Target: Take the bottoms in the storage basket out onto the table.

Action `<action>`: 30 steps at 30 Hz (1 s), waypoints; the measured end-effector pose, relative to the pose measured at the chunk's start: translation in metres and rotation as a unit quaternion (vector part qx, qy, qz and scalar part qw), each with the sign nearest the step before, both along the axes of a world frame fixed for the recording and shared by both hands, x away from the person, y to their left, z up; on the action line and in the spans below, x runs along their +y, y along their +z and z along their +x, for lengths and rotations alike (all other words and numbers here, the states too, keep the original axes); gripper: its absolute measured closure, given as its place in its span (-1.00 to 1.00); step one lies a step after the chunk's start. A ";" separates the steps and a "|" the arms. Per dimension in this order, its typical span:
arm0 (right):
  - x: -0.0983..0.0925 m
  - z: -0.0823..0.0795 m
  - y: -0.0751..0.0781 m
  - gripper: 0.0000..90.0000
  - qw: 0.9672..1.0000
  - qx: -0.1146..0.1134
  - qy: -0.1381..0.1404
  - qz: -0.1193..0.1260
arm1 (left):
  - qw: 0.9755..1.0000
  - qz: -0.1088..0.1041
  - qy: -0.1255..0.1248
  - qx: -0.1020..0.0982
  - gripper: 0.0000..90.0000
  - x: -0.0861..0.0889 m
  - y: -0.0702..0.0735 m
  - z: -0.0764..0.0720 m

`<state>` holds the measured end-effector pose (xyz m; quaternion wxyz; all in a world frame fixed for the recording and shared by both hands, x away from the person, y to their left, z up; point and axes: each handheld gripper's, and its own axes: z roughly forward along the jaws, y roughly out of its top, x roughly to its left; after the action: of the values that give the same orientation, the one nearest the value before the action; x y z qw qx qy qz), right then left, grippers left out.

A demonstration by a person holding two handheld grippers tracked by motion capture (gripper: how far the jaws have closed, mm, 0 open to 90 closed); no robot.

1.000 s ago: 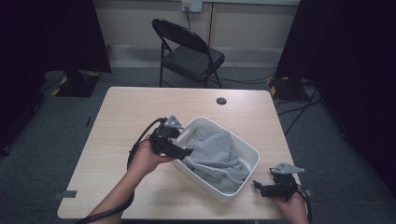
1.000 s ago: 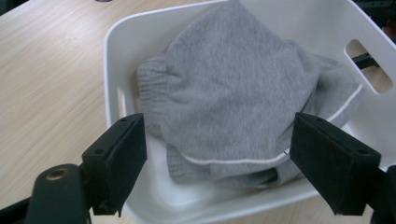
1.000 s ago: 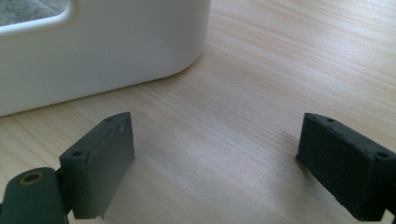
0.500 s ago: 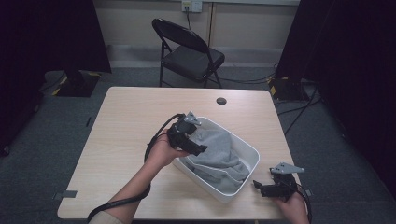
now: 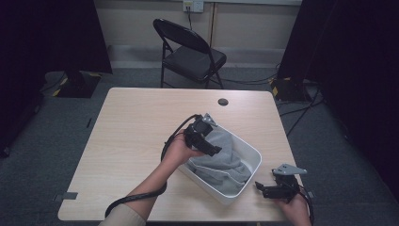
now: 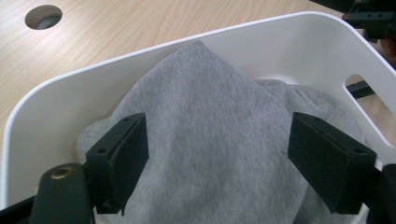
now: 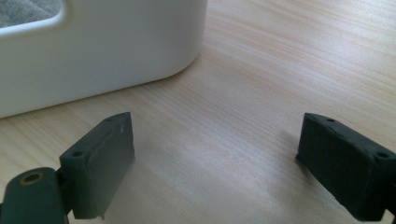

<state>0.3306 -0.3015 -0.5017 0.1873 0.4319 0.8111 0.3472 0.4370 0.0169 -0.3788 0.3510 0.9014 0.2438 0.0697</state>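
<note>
Wooden table (image 5: 131, 132), unlabelled white bin (image 5: 251, 155)

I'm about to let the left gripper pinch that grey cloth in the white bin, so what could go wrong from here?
1. The left gripper has open jaws straddling a broad hump of the grey cloth; closing may catch only a thin fold that slips out.
2. The white bin sits free near the table edge, and the right gripper is open beside it, not holding it, so lifting the cloth might drag or tip the bin.
</note>
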 end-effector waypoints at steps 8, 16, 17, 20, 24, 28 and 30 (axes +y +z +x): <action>0.000 0.000 0.000 -0.77 1.000 0.000 -0.001 0.000 | 1.000 0.014 -0.004 0.002 -0.51 -0.015 -0.009 0.004; 0.000 0.001 0.000 -0.77 1.000 0.000 -0.002 0.000 | 1.000 0.025 -0.003 0.006 -0.48 -0.022 -0.015 0.008; 0.000 0.001 0.000 -0.77 1.000 0.000 -0.002 0.000 | 1.000 0.028 -0.004 0.005 -0.48 -0.023 -0.015 0.008; 0.000 0.001 0.000 -0.77 1.000 -0.001 -0.002 -0.001 | 0.999 0.033 -0.006 0.011 -0.47 -0.026 -0.019 0.010; 0.000 0.001 0.000 -0.77 1.000 -0.001 -0.002 -0.001 | 0.999 0.045 -0.011 0.014 -0.48 -0.030 -0.025 0.012; 0.000 0.001 0.000 -0.77 1.000 0.000 -0.002 0.000 | 0.998 0.053 -0.022 0.014 -0.48 -0.034 -0.030 0.012; 0.000 0.001 0.000 -0.77 1.000 0.000 -0.002 0.000 | 0.998 0.058 -0.019 0.021 -0.48 -0.037 -0.033 0.013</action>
<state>0.3319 -0.3012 -0.5017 0.1884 0.4331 0.8104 0.3468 0.4504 -0.0196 -0.4115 0.2944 0.9258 0.2297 0.0585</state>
